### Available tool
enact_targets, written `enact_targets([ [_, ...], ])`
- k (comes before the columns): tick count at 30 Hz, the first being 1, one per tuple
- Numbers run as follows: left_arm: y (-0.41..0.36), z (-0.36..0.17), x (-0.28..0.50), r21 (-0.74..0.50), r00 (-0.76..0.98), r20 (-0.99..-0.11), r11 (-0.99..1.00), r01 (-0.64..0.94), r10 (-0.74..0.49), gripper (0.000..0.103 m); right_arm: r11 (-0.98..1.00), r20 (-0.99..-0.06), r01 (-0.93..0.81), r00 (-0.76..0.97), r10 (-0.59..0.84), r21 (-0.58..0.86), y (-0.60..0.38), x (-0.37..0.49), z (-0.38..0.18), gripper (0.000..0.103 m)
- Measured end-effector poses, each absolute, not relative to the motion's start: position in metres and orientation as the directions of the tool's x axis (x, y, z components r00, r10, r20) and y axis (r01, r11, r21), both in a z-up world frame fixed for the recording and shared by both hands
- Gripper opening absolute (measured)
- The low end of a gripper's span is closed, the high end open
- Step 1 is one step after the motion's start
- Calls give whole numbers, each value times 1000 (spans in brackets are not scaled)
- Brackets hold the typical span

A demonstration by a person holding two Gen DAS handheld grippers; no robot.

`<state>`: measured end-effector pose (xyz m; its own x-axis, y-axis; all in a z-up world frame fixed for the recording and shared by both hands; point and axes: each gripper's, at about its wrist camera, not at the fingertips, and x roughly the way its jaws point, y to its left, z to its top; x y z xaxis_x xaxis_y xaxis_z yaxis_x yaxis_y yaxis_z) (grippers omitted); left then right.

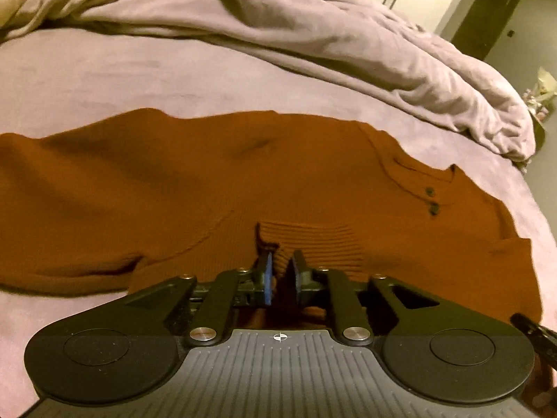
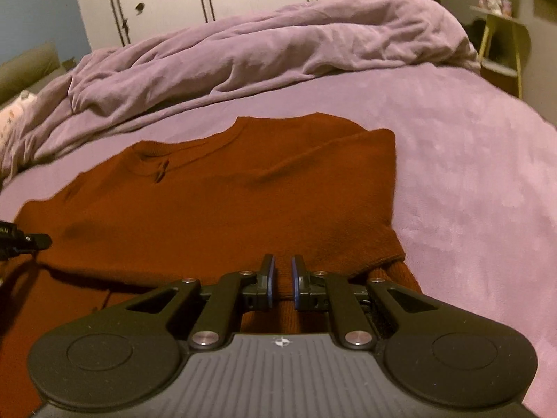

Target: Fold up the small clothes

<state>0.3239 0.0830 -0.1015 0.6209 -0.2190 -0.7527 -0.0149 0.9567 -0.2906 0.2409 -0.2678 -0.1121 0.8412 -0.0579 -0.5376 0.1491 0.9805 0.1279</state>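
Hidden from me: the near edge of the rust-brown sweater (image 1: pixel 216 181) drops behind each gripper body, so I can't see its lower part in either wrist view.
Hard to read: in the right wrist view the buttons (image 2: pixel 161 171) at the neck are a dark smear; the left wrist view shows two of them clearly.
Cut off: the sweater's left end runs out of the left wrist view.
Where the sweater is: flat on the purple bedspread (image 2: pixel 463 160), with the bunched duvet (image 1: pixel 313 35) well behind it.
Which way it points: its long axis runs across the bed, side to side in my left view, neck opening (image 1: pixel 428 177) toward the right.
Folded piece: a ribbed cuff (image 1: pixel 310 240) lies on top of the body, just ahead of the left fingers.
Left gripper (image 1: pixel 280 271): narrow gap, ribbed knit bunched between the blue pads; I can't tell whether they actually pinch it.
Right gripper (image 2: pixel 282 275): fingers nearly together, small gap, nothing visibly clamped, low over the sweater near its folded edge.
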Motion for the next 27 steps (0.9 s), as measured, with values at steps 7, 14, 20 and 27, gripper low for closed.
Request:
enact_targets([
  [7, 119, -86, 293, -392, 645, -713, 919, -44, -273, 86, 984, -541, 152, 837, -80, 89, -262, 237, -106, 11],
  [14, 247, -57, 237, -384, 712, -703, 845, -372, -6, 83, 963, -541, 152, 841, -7, 223, -265, 201, -101, 44],
  [20, 353, -71, 218, -378, 602, -783, 649, -660, 155, 68, 960, -556, 149, 831, 9, 239, -254, 182, -104, 46],
  [27, 398, -102, 225, -537, 681, -727, 544, -645, 89, 63, 972, -575, 138, 818, -3, 192, -239, 186, -101, 49],
])
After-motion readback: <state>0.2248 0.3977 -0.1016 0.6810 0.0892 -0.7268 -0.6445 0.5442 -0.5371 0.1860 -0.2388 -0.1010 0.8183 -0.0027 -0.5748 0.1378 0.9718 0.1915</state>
